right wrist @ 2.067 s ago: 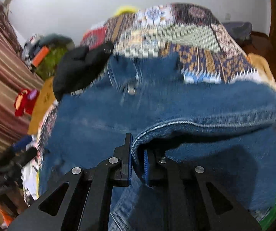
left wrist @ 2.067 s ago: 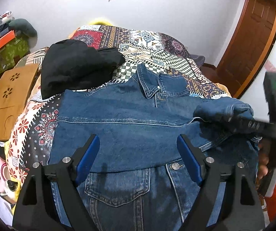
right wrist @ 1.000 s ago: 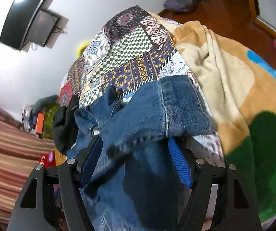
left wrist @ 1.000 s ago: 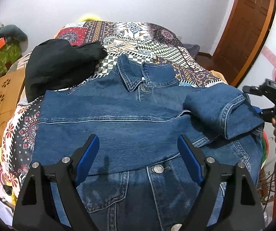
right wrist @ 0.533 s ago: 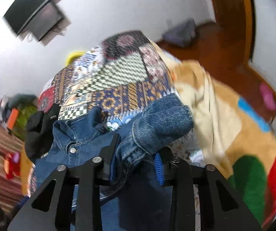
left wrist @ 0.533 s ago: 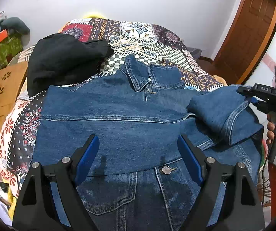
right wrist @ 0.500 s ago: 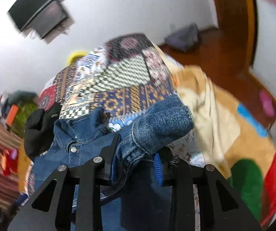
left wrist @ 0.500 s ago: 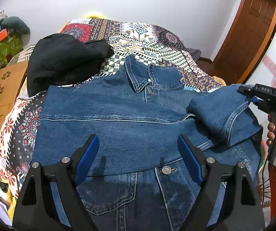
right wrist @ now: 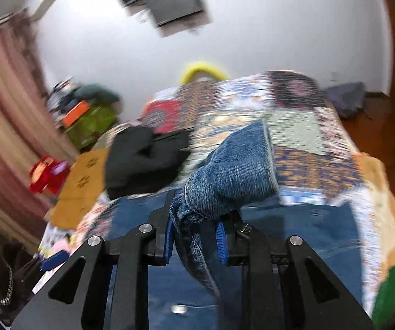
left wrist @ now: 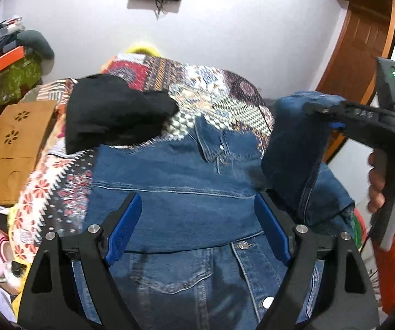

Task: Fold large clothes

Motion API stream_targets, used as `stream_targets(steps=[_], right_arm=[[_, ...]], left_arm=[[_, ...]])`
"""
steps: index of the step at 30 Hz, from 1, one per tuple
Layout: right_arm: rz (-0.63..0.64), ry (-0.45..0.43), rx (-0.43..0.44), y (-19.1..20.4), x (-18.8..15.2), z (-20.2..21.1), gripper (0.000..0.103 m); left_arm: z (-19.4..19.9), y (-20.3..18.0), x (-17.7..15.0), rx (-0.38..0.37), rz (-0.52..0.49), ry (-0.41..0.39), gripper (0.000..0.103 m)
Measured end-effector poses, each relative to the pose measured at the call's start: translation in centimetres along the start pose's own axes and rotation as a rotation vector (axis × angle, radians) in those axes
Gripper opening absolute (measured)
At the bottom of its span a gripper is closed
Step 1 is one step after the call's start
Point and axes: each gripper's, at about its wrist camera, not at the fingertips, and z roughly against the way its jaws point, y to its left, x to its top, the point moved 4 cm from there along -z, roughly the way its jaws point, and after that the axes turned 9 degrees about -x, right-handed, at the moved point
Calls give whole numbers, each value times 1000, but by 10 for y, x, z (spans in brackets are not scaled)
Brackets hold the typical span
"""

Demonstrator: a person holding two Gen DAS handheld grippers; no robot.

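Observation:
A blue denim jacket (left wrist: 175, 181) lies front-up on the patterned bedspread (left wrist: 203, 93), collar toward the far wall. My left gripper (left wrist: 197, 225) is open and empty, hovering over the jacket's chest. My right gripper (right wrist: 194, 233) is shut on the jacket's right sleeve (right wrist: 230, 176) and holds it lifted off the bed. In the left wrist view the right gripper (left wrist: 326, 115) shows at the right with the raised sleeve (left wrist: 293, 148) hanging from it above the jacket's right side.
A black garment (left wrist: 115, 115) lies on the bed left of the collar. A wooden lap table (left wrist: 10, 143) sits at the bed's left edge. Clutter and a green box (left wrist: 13, 79) stand at far left. A wooden door (left wrist: 362, 41) is at the right.
My right gripper released the sleeve on the jacket, then closed on it again and has lifted it up. The left gripper stayed open over the chest.

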Motion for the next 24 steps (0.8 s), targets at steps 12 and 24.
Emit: stream_targets(steps=[12,24], right_arm=[[165,368,170,93,-92,-98,22],[125,387,134,55,-83,-60,54]], left_arm=[[77,48,-1,86,91,-124,95],[8,60,-38,15,210,83,95]])
